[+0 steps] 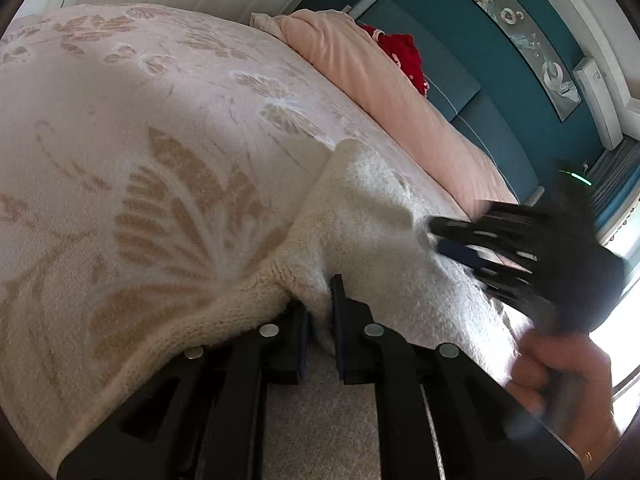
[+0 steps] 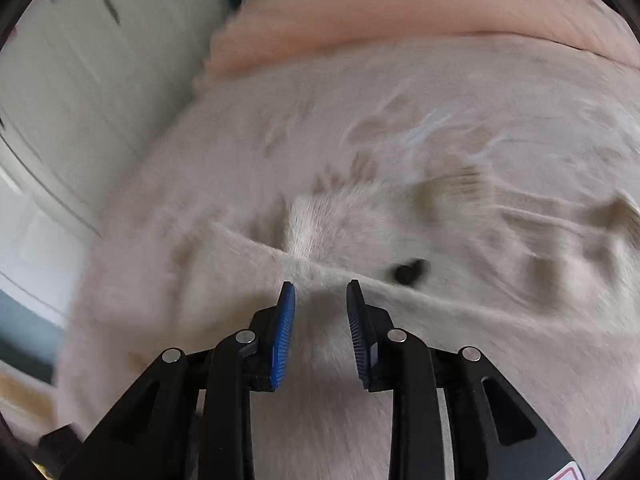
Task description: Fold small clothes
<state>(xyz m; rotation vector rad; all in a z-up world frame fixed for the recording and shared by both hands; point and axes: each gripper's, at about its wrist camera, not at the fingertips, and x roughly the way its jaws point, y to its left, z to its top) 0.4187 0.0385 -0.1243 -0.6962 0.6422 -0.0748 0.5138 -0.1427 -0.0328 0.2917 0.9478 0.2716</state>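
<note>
A cream fleecy garment (image 1: 372,216) lies on the bed's pink leaf-patterned blanket (image 1: 120,120). My left gripper (image 1: 318,304) is shut on the garment's near edge, and cloth bunches between its jaws. My right gripper (image 1: 444,240) shows blurred in the left wrist view, over the garment's right side. In the right wrist view the right gripper (image 2: 320,292) is open and empty just above the garment (image 2: 440,320), close to a fold edge. A dark button-like spot (image 2: 408,270) sits on the cloth just right of the fingers.
A peach duvet (image 1: 380,76) lies along the far side of the bed, with a red item (image 1: 404,56) behind it. A teal headboard and wall (image 1: 460,80) stand beyond. White wardrobe doors (image 2: 80,80) stand left of the bed. Carpet (image 1: 320,420) shows below the left gripper.
</note>
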